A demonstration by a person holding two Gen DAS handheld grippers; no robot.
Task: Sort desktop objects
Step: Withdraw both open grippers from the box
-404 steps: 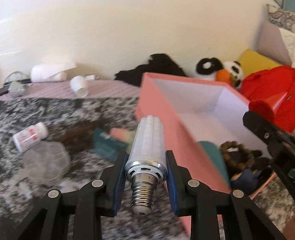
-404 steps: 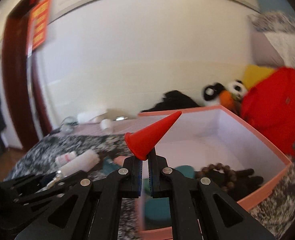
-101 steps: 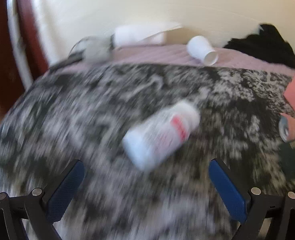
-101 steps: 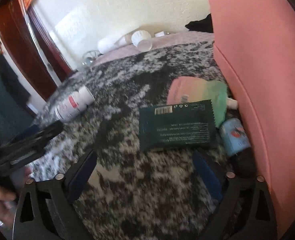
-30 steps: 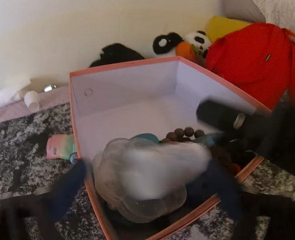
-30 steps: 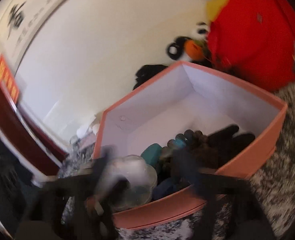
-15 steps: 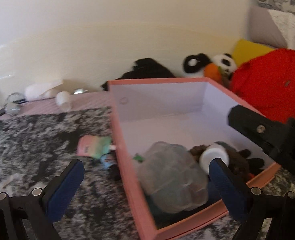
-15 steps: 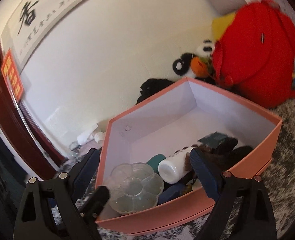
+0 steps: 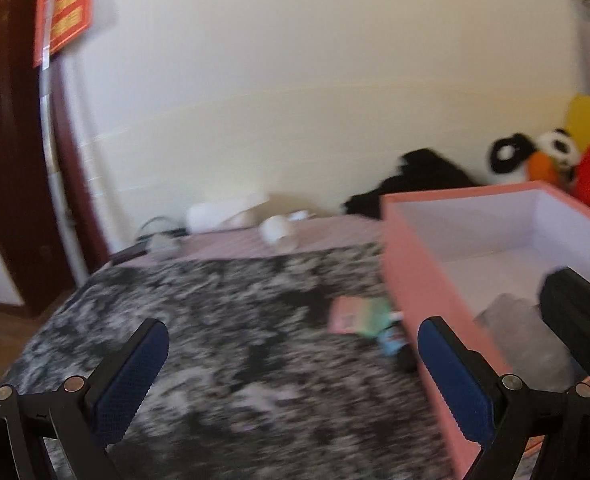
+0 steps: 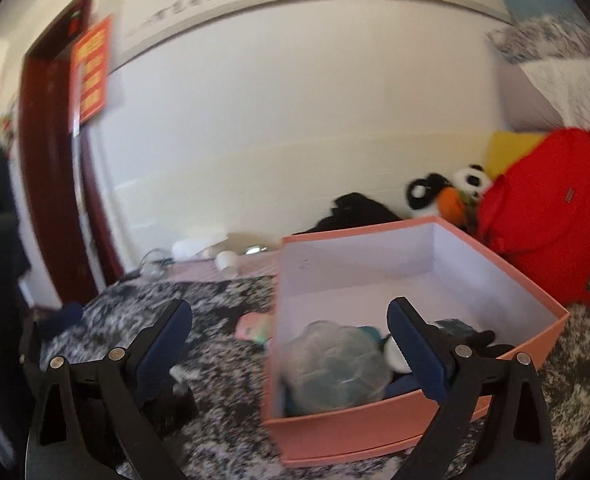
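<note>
Left hand-held gripper [image 9: 291, 364], right hand-held gripper [image 10: 291, 344]: both spread, empty; pink box [image 10: 375, 428] beneath the right, clear flower-shaped case [image 10: 335, 364] inside.

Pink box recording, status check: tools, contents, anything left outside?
Left tool open, empty. Right tool open, empty. Pink cardboard box holds clear flower-shaped plastic case. Pink-green pouch on mottled cover beside box.

Left gripper [image 9: 291, 354]: two black angular plastic fingers, each faced with a dark blue textured pad [image 9: 131, 380]; silver round screws sit at the linkage joints. Right gripper [image 10: 289, 336]: identical construction, black linkage arms, dark blue pads [image 10: 415, 354], silver screws on each arm. No cables or markings visible.
</note>
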